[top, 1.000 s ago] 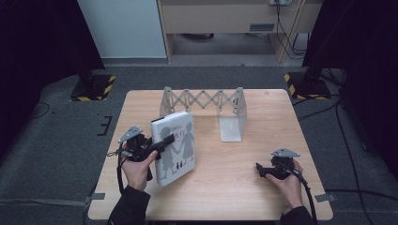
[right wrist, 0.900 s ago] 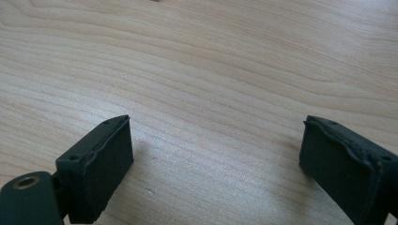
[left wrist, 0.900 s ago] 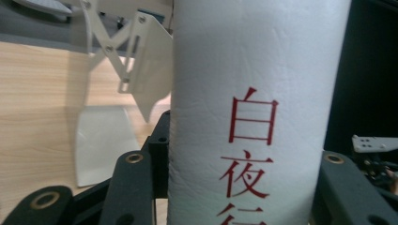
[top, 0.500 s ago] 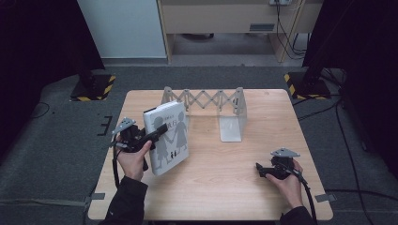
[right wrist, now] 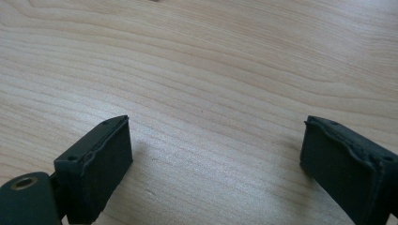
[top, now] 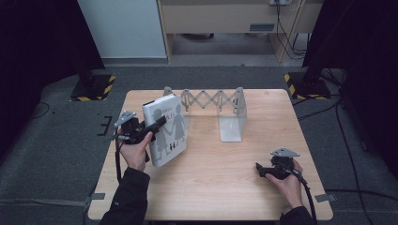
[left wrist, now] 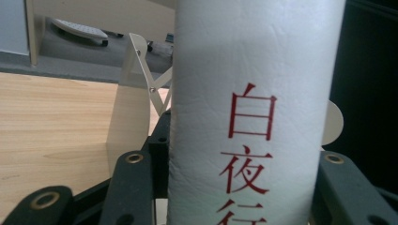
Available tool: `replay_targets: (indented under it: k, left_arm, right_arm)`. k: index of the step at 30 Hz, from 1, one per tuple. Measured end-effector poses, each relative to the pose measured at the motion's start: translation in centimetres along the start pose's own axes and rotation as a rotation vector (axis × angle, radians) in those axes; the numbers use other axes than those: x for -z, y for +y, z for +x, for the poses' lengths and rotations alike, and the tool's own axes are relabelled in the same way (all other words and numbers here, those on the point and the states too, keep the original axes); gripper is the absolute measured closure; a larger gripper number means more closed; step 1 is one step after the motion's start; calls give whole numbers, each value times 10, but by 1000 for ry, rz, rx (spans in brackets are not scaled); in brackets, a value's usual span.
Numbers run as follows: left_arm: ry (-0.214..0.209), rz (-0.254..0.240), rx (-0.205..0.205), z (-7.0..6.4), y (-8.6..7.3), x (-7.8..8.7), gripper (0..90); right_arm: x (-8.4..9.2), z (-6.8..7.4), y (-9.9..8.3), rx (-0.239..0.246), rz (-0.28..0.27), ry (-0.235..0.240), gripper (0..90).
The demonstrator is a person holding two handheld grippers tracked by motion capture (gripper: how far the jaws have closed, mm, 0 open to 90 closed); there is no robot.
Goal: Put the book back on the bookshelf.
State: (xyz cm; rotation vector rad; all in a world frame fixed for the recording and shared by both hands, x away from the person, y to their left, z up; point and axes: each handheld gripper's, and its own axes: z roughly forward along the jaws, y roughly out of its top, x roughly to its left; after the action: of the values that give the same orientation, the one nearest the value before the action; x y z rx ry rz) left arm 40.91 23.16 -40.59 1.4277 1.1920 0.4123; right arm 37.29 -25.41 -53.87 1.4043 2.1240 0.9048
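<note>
Since the prior frame, the white hardback book with red spine lettering [top: 164, 129] stands more upright, nearer the white expanding metal rack [top: 213, 101], clamped by the left gripper [top: 157, 124]. Right gripper [top: 259, 169] rests spread on the woodgrain table [top: 225, 187].

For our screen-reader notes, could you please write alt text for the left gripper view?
A white book's creased spine with red Chinese characters stands upright, clamped between the left gripper's black jaws. Behind it, a cream metal expandable book rack stands on a light wooden table.
</note>
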Motion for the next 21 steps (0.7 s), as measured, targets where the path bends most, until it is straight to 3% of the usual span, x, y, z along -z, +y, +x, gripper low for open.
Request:
replay_targets:
  k: [4,21]
  left_arm:
    - [15,2,-13,1,1,-6,517]
    - [53,-29,-5,6,3,-31,517]
  right_arm:
    - [0,0,0,0,0,0,96]
    - [0,0,0,0,0,0,94]
